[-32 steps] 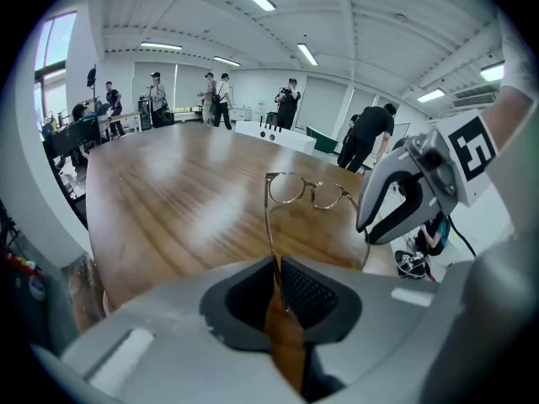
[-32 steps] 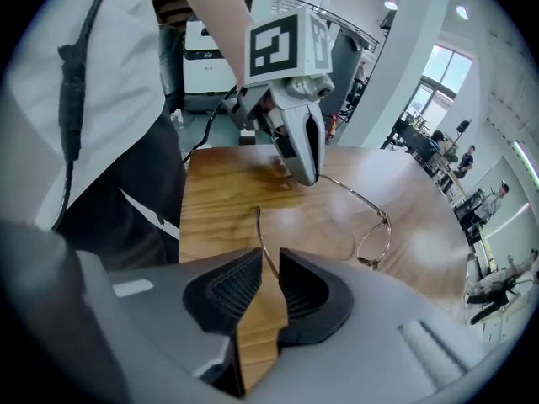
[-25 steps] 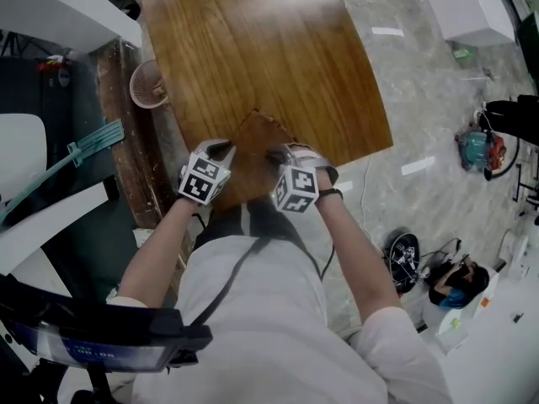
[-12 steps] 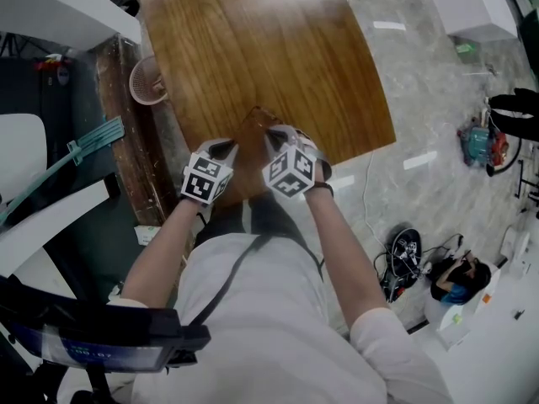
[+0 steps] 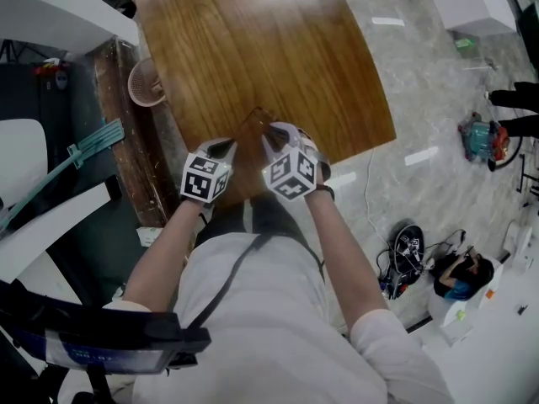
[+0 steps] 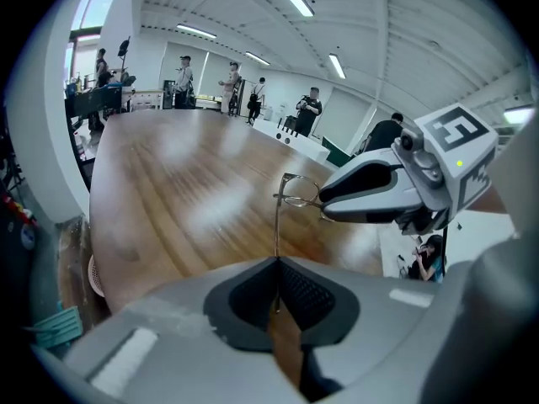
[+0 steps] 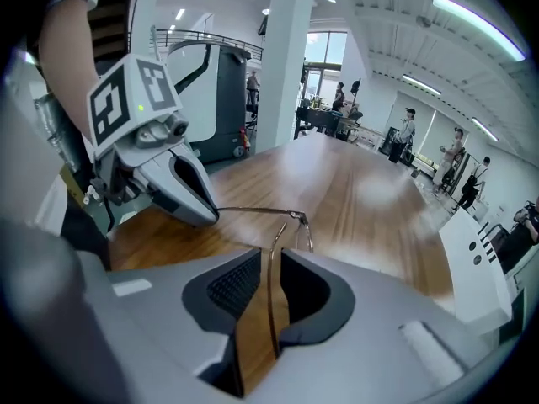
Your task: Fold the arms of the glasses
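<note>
- A person in a white shirt stands at the near edge of a wooden table. They hold the left gripper and the right gripper close together over that edge.
- Thin wire-framed glasses hang between the two grippers, above the tabletop and not resting on it.
- In the left gripper view, the left gripper's jaws are pressed together on the end of one arm of the glasses. The arm runs straight from the dark pads to the round lens rim.
- In the same view, the tip of the right gripper sits just beside the lens rim, on the side away from that arm.
- In the right gripper view, the right gripper's jaws are opening. The other arm of the glasses lies in the gap between them.
- The pads do not press on this arm, and the wood of the table shows through the gap beside it.
- From the front of the frame, a thin wire runs sideways to the tip of the left gripper.
- A round woven basket stands on the floor, just beside the table's left edge.
- To the right of the table is pale stone floor, with a bundle of cables lying on it.
- Both gripper views show a bright hall behind, with several people standing far off.
- The right gripper view also shows a white column.
</note>
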